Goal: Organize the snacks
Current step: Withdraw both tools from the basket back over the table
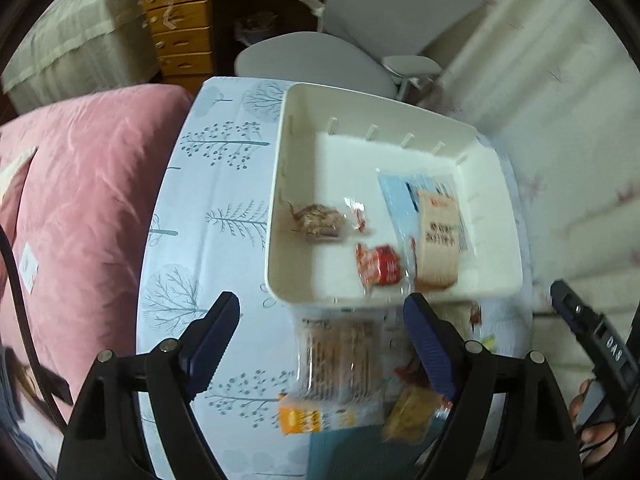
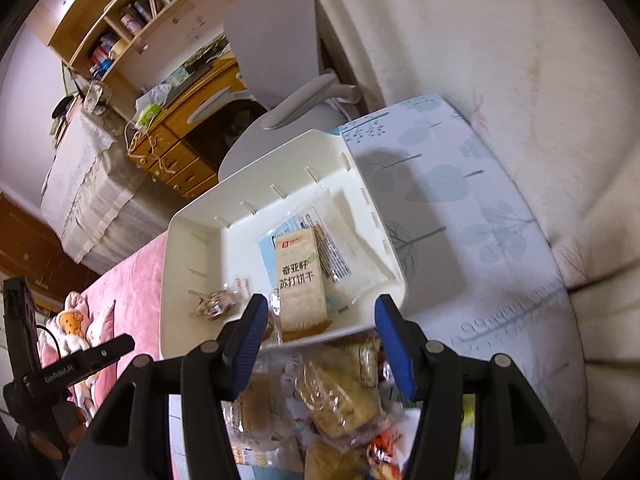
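Observation:
A white plastic bin (image 1: 280, 208) (image 2: 180, 248) sits on a tree-patterned tablecloth. Inside it lie a beige cracker pack (image 1: 438, 240) (image 2: 298, 276), a red snack packet (image 1: 378, 264), a brown wrapped snack (image 1: 320, 220) (image 2: 216, 302) and a blue-white packet (image 1: 394, 196). In front of the bin is a pile of loose snacks: a clear-wrapped biscuit pack (image 1: 340, 360), an orange packet (image 1: 300, 420) and a yellow pastry (image 1: 408, 416) (image 2: 340, 400). My left gripper (image 1: 322, 340) is open above the biscuit pack. My right gripper (image 2: 318, 344) is open above the pile, empty.
A pink quilt (image 1: 80, 200) lies left of the table. A grey office chair (image 1: 360, 40) (image 2: 280, 60) and wooden drawers (image 1: 180, 28) stand behind the bin. A pale sofa or wall covering (image 2: 520, 60) is to the right. The right gripper's body (image 1: 592, 344) shows at the left view's edge.

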